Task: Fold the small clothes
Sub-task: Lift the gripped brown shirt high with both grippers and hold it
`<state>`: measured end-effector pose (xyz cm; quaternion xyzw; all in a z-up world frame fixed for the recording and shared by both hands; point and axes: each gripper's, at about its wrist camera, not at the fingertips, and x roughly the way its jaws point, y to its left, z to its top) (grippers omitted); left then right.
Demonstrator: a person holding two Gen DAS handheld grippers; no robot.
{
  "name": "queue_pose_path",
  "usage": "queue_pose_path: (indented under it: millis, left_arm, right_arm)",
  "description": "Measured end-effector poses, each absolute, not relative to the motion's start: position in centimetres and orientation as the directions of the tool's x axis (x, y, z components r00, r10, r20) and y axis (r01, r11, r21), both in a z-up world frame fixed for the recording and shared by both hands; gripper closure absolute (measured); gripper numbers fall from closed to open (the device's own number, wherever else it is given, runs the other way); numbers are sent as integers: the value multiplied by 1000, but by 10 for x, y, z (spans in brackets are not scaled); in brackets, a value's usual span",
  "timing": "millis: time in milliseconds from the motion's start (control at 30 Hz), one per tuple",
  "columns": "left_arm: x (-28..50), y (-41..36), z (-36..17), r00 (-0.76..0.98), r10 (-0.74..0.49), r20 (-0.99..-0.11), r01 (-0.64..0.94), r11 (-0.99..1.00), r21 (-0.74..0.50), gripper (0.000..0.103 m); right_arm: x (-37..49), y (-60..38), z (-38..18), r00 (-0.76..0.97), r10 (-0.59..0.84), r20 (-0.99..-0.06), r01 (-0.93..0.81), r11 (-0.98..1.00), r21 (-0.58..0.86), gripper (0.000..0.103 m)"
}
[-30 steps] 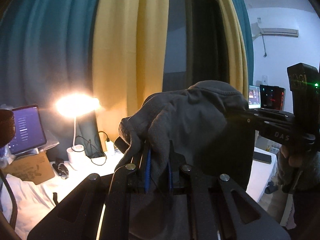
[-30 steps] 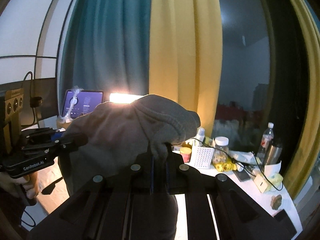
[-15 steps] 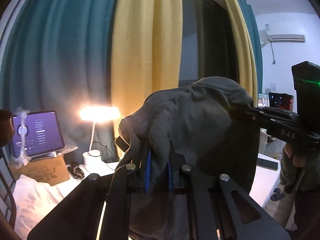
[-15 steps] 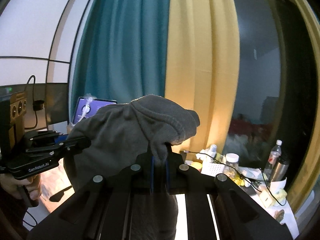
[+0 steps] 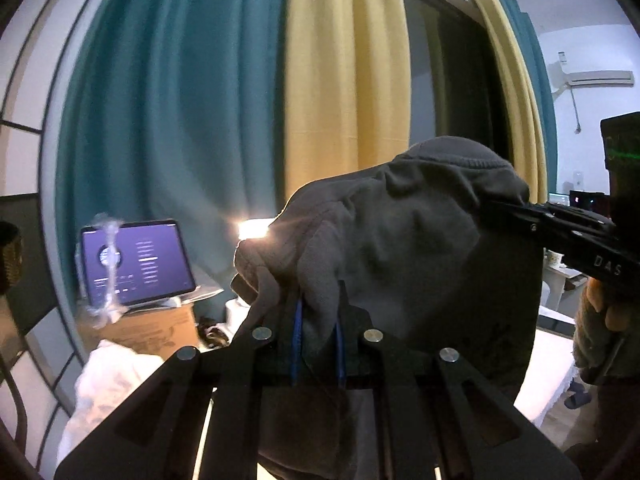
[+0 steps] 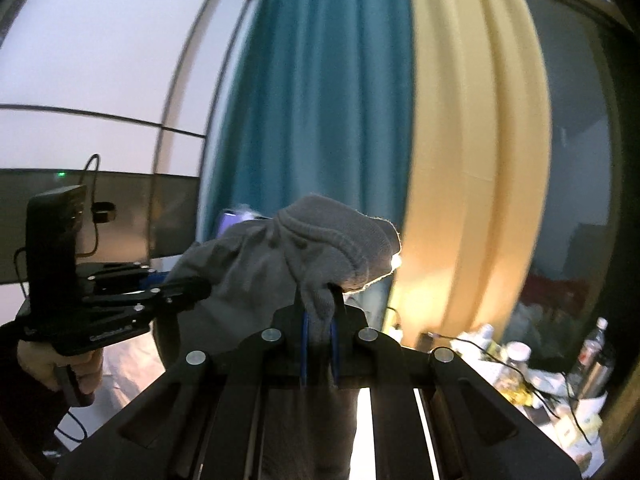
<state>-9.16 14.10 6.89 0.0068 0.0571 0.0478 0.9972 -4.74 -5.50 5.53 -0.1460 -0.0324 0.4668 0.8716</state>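
Observation:
A dark grey small garment (image 5: pixel 404 256) hangs in the air between my two grippers, spread at its top edge. My left gripper (image 5: pixel 318 312) is shut on one top corner; it also shows at the left in the right wrist view (image 6: pixel 192 288). My right gripper (image 6: pixel 320 312) is shut on the other top corner of the garment (image 6: pixel 256 280); it shows at the right in the left wrist view (image 5: pixel 508 208). The cloth's lower part drops out of sight below both grippers.
Teal and yellow curtains (image 5: pixel 248 100) hang behind. A lit tablet (image 5: pixel 136 264) stands on a cardboard box (image 5: pixel 148 330) by a glowing lamp (image 5: pixel 254 230). White bedding (image 5: pixel 104 380) lies at lower left. A cluttered desk with bottles (image 6: pixel 596 340) is at right.
Both grippers have risen and tilted upward with the garment held between them. The lamp has slipped behind the cloth and the desk sits lower in view.

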Motion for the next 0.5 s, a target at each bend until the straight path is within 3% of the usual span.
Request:
queue_pose_path:
  millis: [500]
  left_arm:
    - [-136, 171, 74, 966, 239, -99, -232, 969, 81, 92]
  right_arm:
    - [-76, -10, 55, 434, 896, -95, -874, 393, -286, 94]
